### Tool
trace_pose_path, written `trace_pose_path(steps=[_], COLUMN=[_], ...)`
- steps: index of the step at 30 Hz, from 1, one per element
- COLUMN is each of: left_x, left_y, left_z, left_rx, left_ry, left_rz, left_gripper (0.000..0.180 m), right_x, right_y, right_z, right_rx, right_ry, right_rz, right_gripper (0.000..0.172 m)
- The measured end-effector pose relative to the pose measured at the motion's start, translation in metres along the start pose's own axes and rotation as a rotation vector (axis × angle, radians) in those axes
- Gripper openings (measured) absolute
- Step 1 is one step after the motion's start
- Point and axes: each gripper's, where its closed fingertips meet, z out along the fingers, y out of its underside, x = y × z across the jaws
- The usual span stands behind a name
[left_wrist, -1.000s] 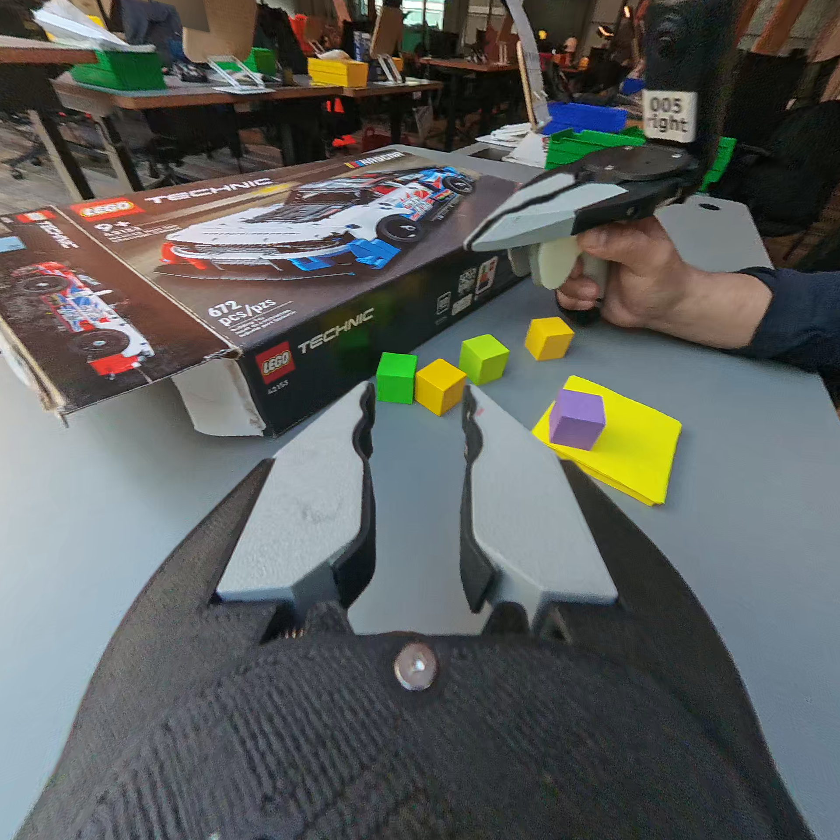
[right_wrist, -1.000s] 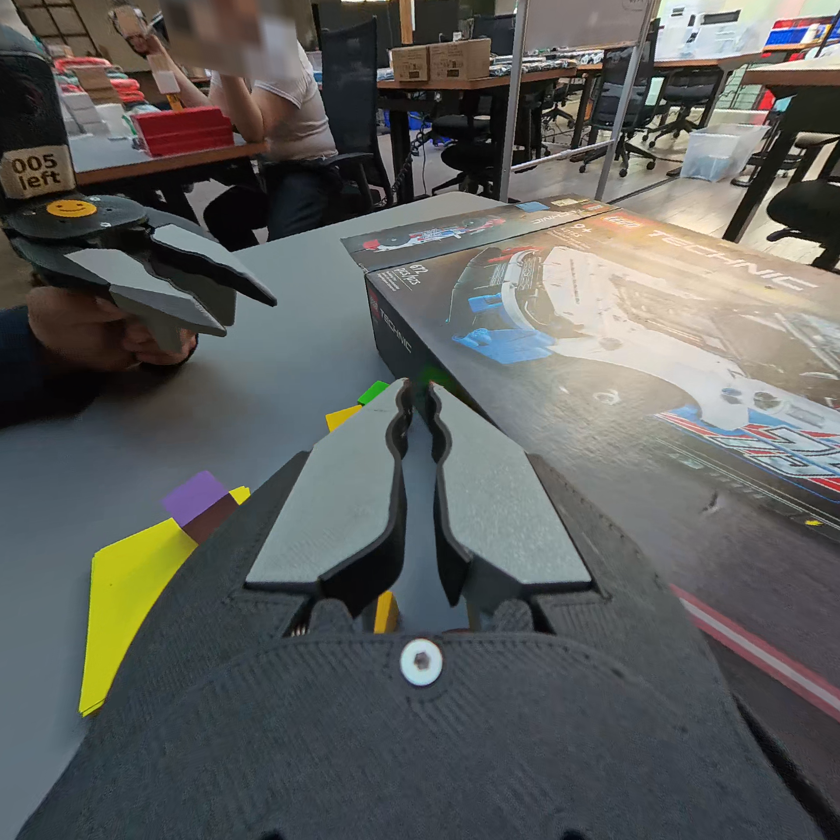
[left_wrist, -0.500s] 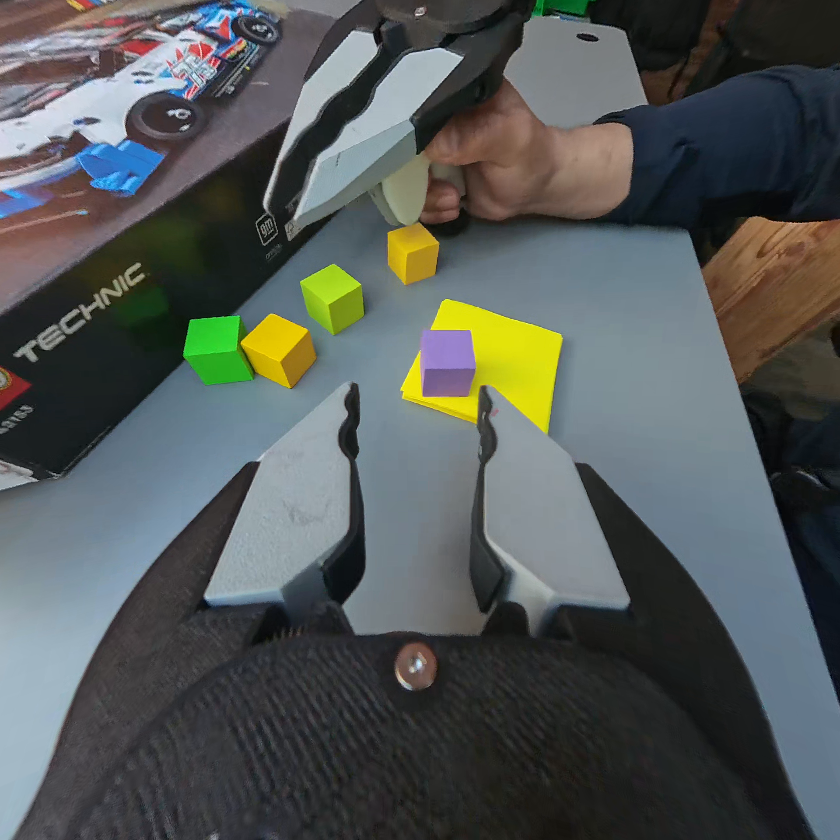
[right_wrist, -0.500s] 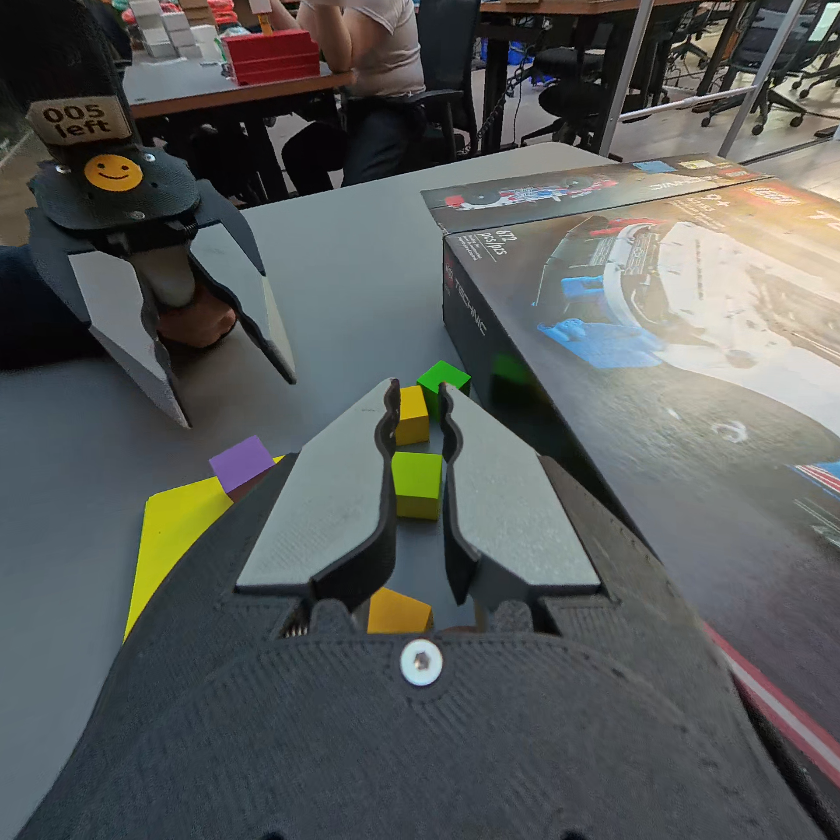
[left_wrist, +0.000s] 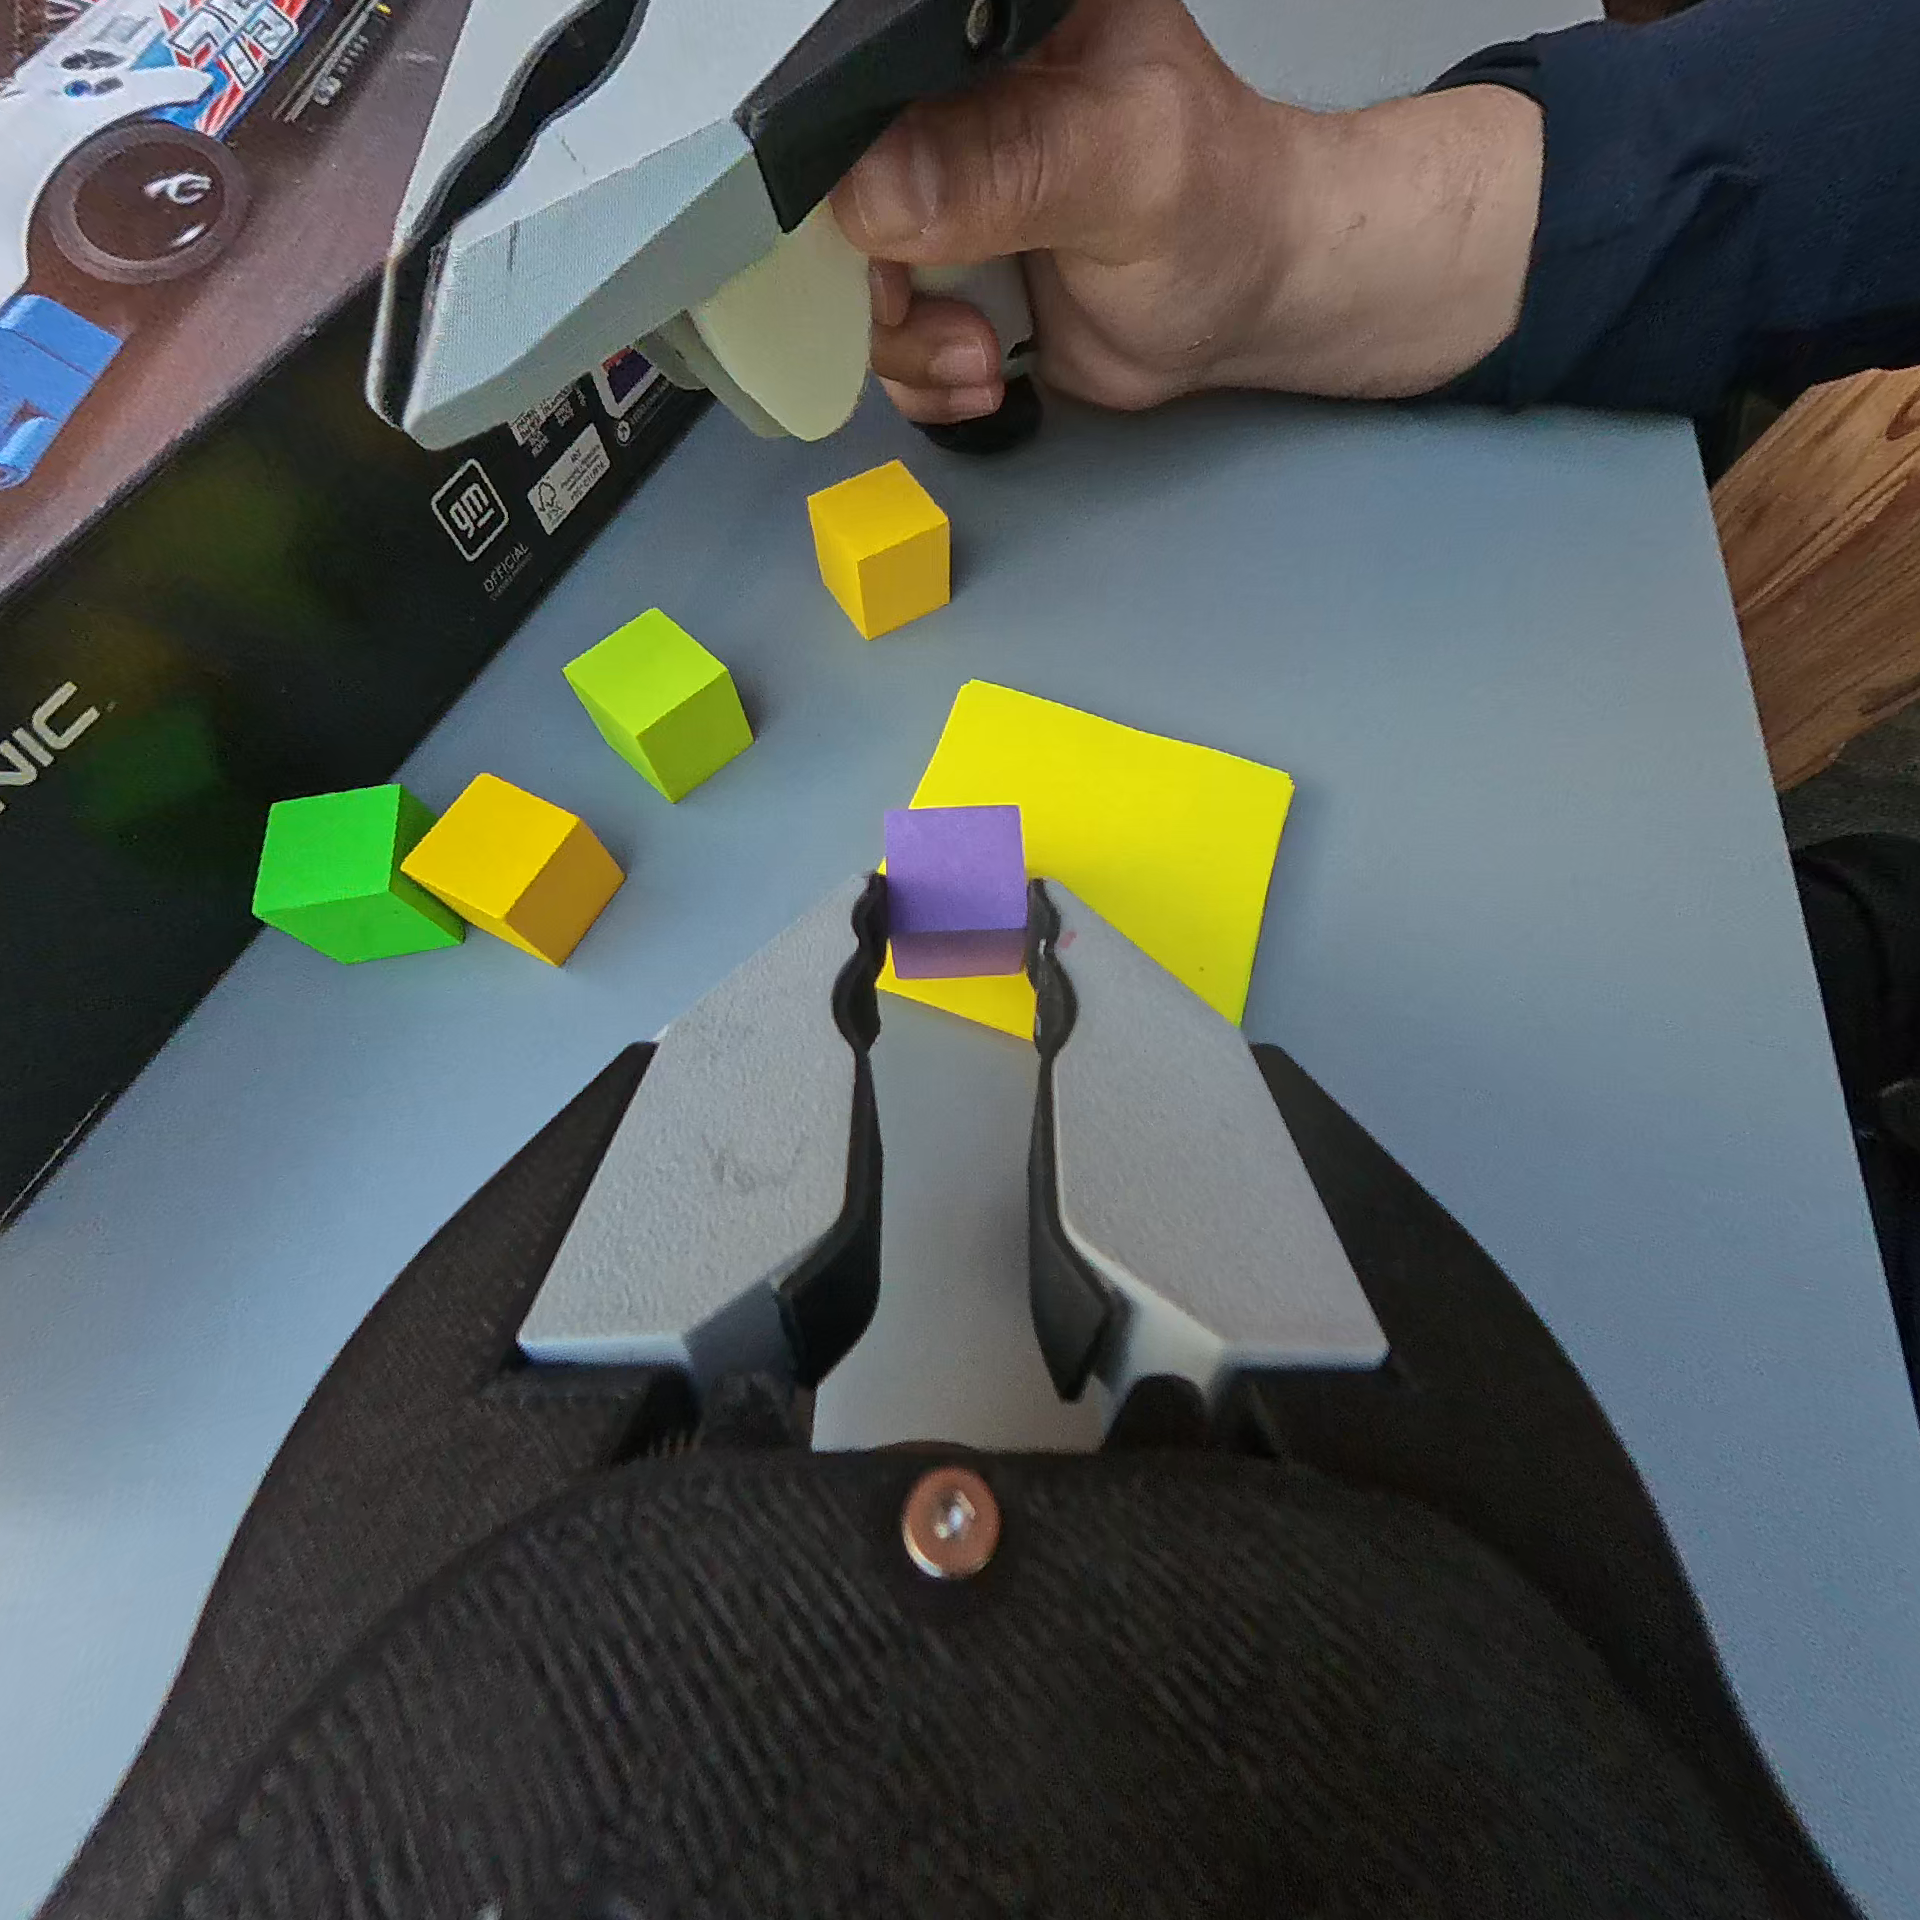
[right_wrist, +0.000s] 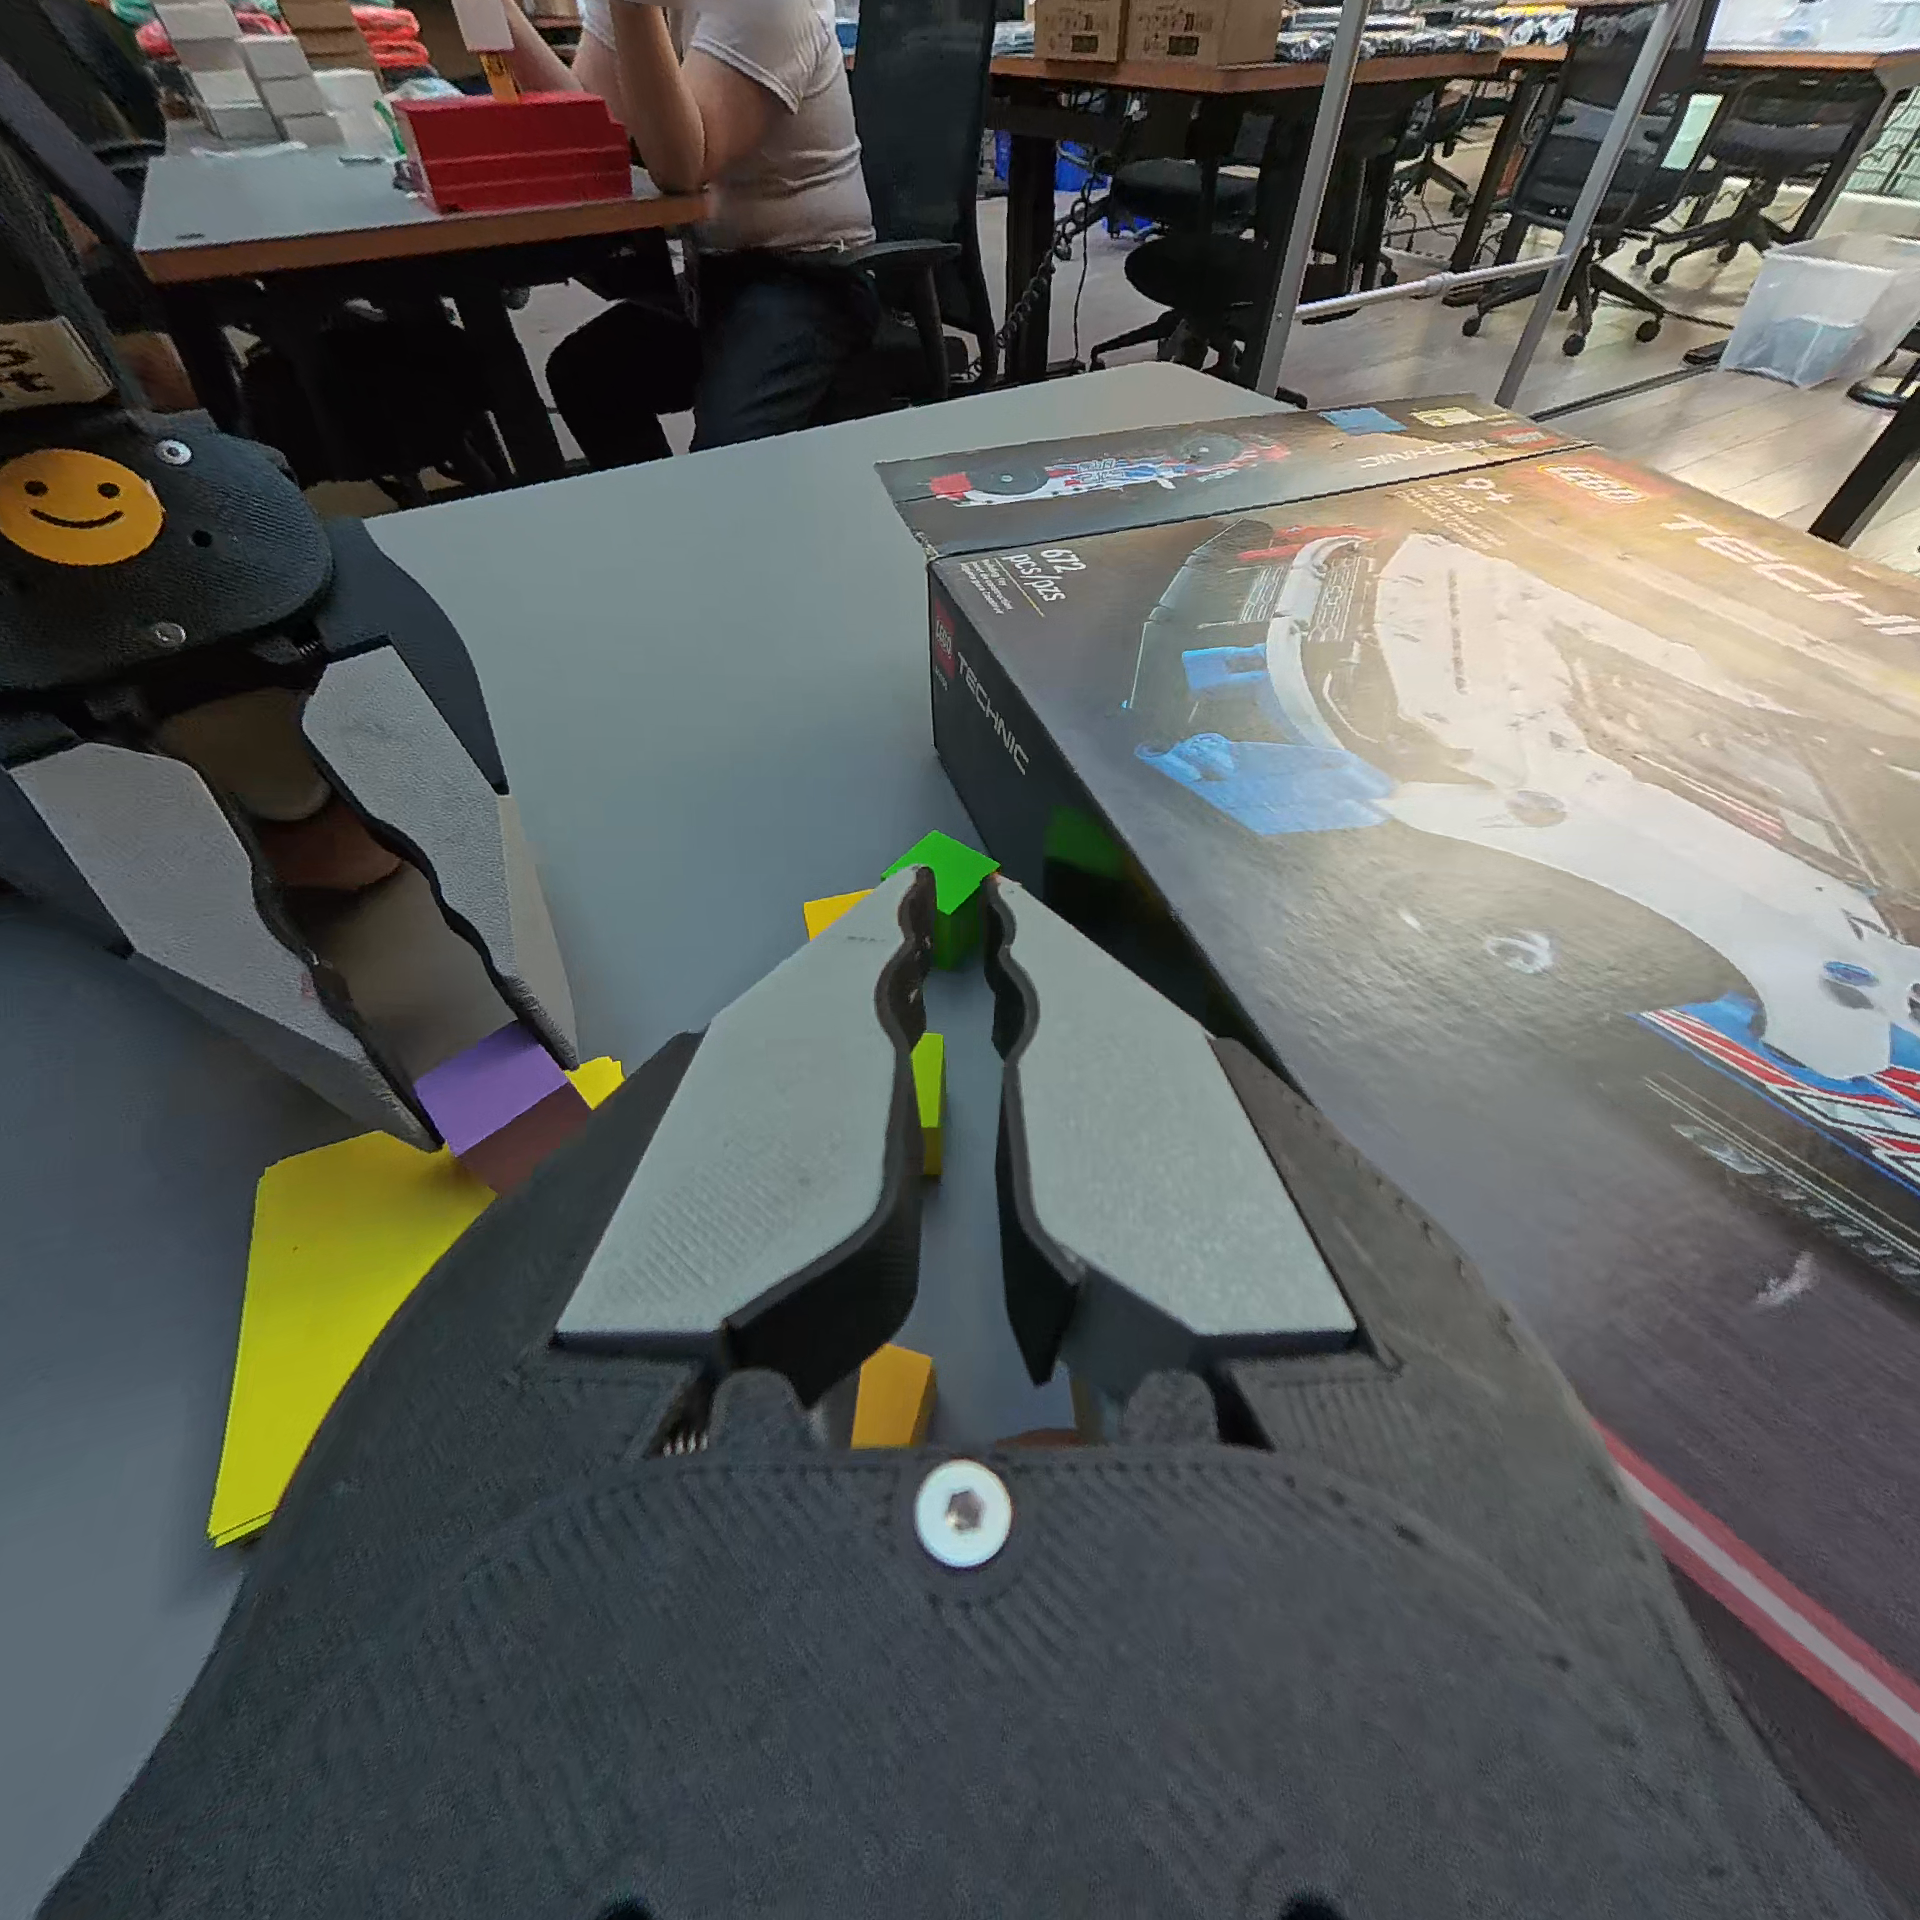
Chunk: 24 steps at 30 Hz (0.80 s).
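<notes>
The left gripper (left_wrist: 954, 914) has its two fingertips closed against the opposite sides of a purple cube (left_wrist: 952, 883), both pads pressing on it; the right wrist view shows the same grasp from the side (right_wrist: 488, 1091). The cube sits at the near corner of a yellow sticky-note pad (left_wrist: 1122, 831) that lies flat on the grey bench (left_wrist: 1455, 1039). To the left of the pad, well apart from it, stand a lime-green cube (left_wrist: 660, 701), an orange-yellow cube (left_wrist: 509, 868) and, touching that one, a bright green cube (left_wrist: 332, 873) close to the side of a large dark toy-car box (left_wrist: 208, 623). A second orange-yellow cube (left_wrist: 881, 545) stands farther off, just below the right gripper (left_wrist: 400, 405), which a hand (left_wrist: 1143, 208) in a dark blue sleeve (left_wrist: 1714, 208) holds above the bench. The right gripper's jaws are nearly together with only a narrow slit between them, and nothing is gripped; its tips (right_wrist: 951, 894) point over the row of cubes toward the bright green one (right_wrist: 940, 868) beside the box (right_wrist: 1455, 831). Beyond the bench, a seated person (right_wrist: 758, 156) is at another desk with a red box (right_wrist: 514, 145) on it.
</notes>
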Motion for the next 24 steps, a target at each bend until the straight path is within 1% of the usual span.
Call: trace_pose_path(steps=[2,5,7,9,11,13,15,16,20,22,24], left_x=[0.000,0.005,0.011,0.014,0.023,0.029,0.031,0.032,0.035,0.035,0.038], left_y=[-0.001,-0.004,-0.012,-0.022,-0.027,-0.020,-0.015,-0.015,-0.009,-0.010,-0.012], left_z=[0.001,0.002,-0.001,-0.005,-0.010,-0.009,-0.009,-0.010,-0.003,0.001,0.001], left_rx=[-0.002,0.001,0.046,0.105,0.142,0.095,0.075,0.078,0.059,0.054,0.068], left_ry=[0.017,0.087,0.129,0.138,0.188,0.205,0.197,0.202,0.212,0.192,0.202], left_rz=[0.003,0.004,0.054,0.076,0.082,0.120,0.162,0.161,0.148,0.156,0.158], left_gripper=[0.024,0.024,0.024,0.024,0.024,0.024,0.024,0.024,0.024,0.024,0.024], right_x=[0.000,0.001,-0.003,-0.008,-0.013,-0.017,-0.018,-0.019,-0.016,-0.016,-0.016], right_y=[0.000,0.001,0.001,0.004,0.009,0.016,0.022,0.026,0.045,0.051,0.055], right_z=[0.000,-0.002,-0.005,-0.007,-0.007,-0.005,-0.003,-0.003,0.001,0.002,0.002], right_rx=[-0.003,-0.014,-0.032,-0.071,-0.118,-0.176,-0.228,-0.254,-0.380,-0.415,-0.431], right_ry=[0.000,0.008,-0.011,-0.041,-0.057,-0.054,-0.040,-0.038,0.000,0.010,0.006], right_rz=[0.005,-0.016,-0.041,-0.050,-0.042,-0.047,-0.049,-0.049,-0.080,-0.090,-0.078], right_gripper=[0.004,0.003,0.004,0.009,0.019,0.023,0.024,0.024,0.034,0.037,0.037])
